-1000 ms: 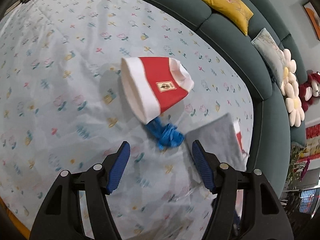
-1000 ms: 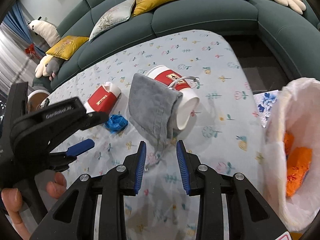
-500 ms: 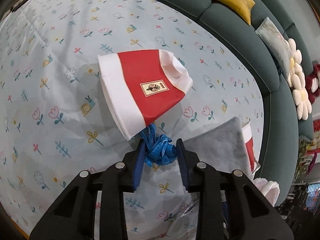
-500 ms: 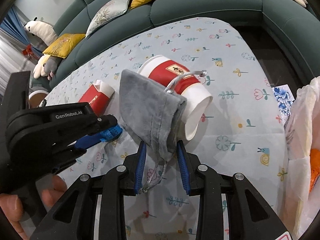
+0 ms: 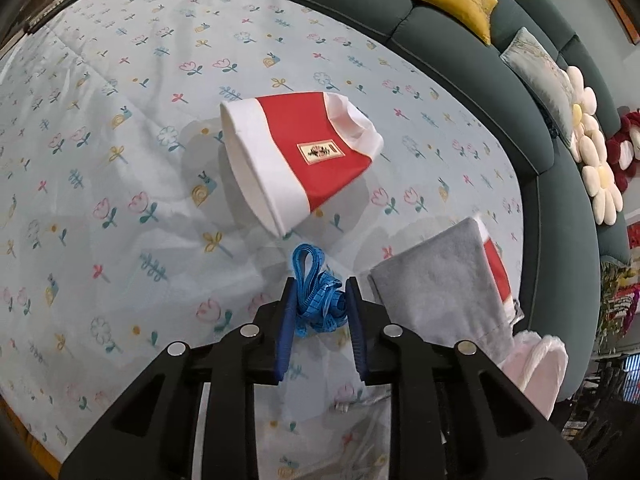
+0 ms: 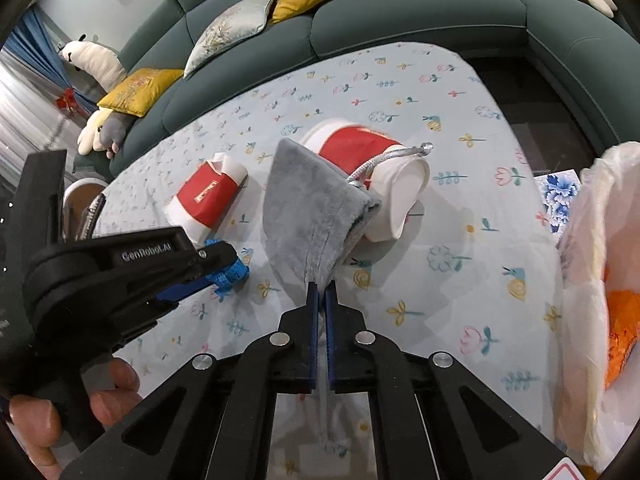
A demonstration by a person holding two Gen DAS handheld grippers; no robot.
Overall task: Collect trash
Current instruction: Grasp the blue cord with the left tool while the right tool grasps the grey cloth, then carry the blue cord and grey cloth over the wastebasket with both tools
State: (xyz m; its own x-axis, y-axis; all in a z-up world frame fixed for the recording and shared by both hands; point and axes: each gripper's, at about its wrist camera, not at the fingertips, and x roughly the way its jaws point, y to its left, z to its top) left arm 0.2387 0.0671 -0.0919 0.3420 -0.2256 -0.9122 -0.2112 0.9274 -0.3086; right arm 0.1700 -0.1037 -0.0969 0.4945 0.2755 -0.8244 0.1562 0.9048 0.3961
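I am clamping my left gripper [image 5: 319,307], jaws just closing, on the blue tape [image 5: 316,294] lying at six o'clock below the crushed red cup [image 5: 298,160], while my right gripper [image 6: 321,306] is pinching the grey pouch [image 6: 314,216] corner, open tablecloth [image 5: 100,160] lying leftward.

Open floral table [image 5: 120,152] lies left of the crushed red-and-white cup [image 5: 300,160]. On the right, a grey pouch [image 6: 316,216] draped over a second cup [image 6: 384,184] blocks passage; a white bag [image 6: 580,280] crowds the right edge.
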